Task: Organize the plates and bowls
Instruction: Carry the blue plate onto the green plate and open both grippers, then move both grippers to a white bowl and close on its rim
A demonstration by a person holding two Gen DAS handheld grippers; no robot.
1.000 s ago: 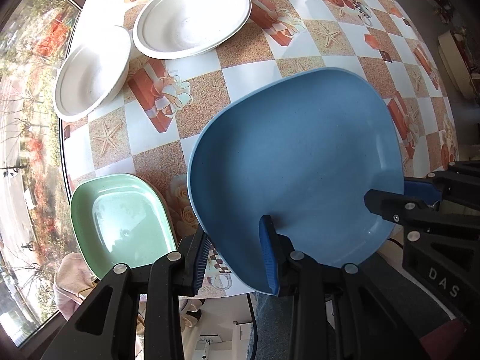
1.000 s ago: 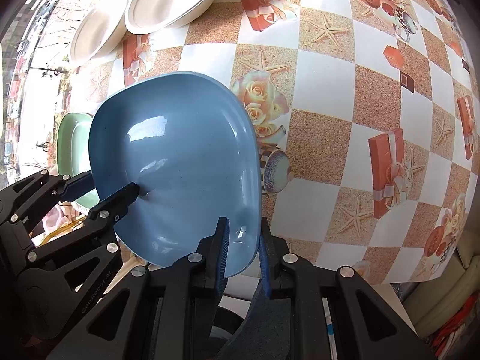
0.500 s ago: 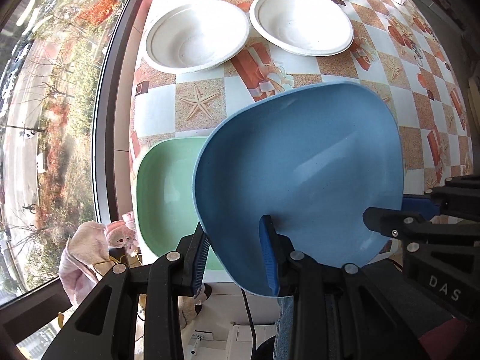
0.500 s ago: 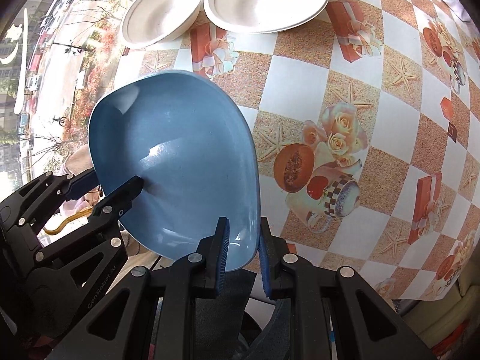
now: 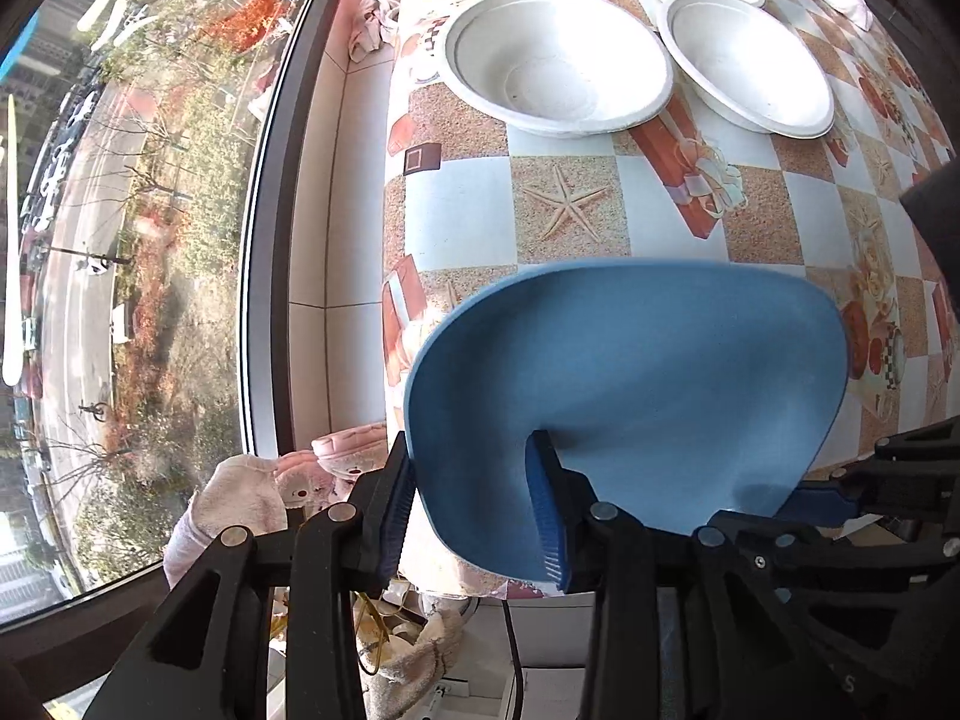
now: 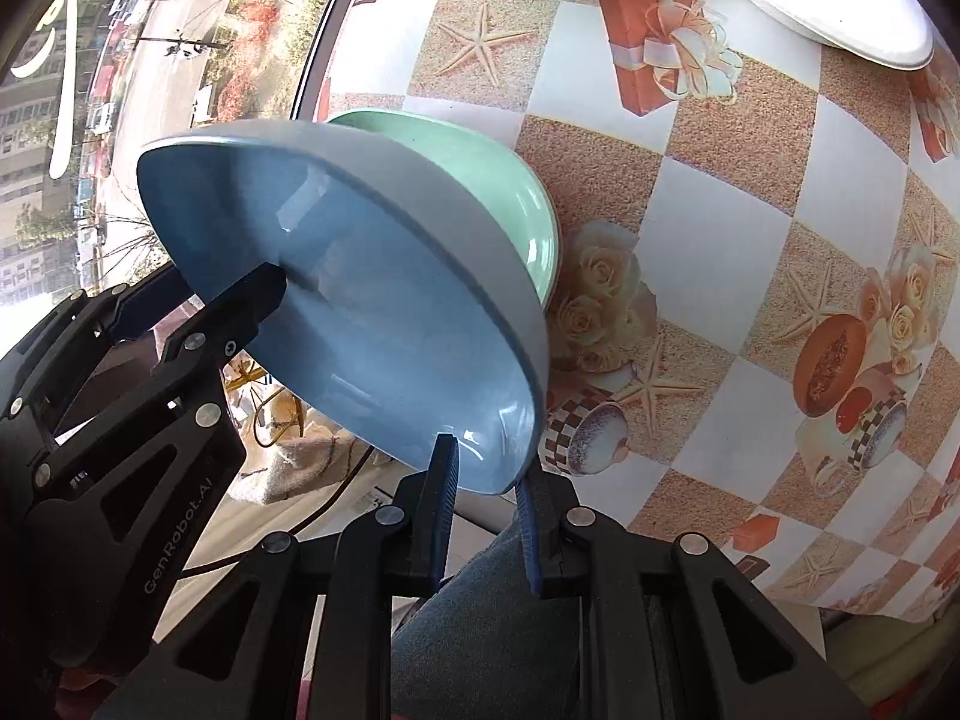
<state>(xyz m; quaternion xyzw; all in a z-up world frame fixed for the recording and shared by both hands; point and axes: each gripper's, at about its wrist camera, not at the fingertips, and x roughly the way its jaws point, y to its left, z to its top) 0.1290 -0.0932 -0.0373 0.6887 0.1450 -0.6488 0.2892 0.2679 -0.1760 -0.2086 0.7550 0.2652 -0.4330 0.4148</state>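
Both grippers held one blue plate (image 5: 630, 384). The left gripper (image 5: 474, 504) had its two fingers partly closed, one on each side of the plate's near rim. The right gripper (image 6: 485, 480) had its fingers almost shut, and they pinched the rim at another spot on the same plate.

In the right wrist view, the blue plate was tilted and stood up off the table (image 6: 720, 252). A green plate (image 6: 504, 186) lay flat on the table just past the blue plate, partly hidden behind it. I could not tell if the two plates touched.

In the left wrist view, two white bowls (image 5: 555, 60) (image 5: 744, 60) sat side by side on the table, far ahead of the left gripper and well apart from the blue plate. The table had a cloth with stars, roses and gift boxes on it. A big window (image 5: 150, 210) was off to the left gripper's left side.
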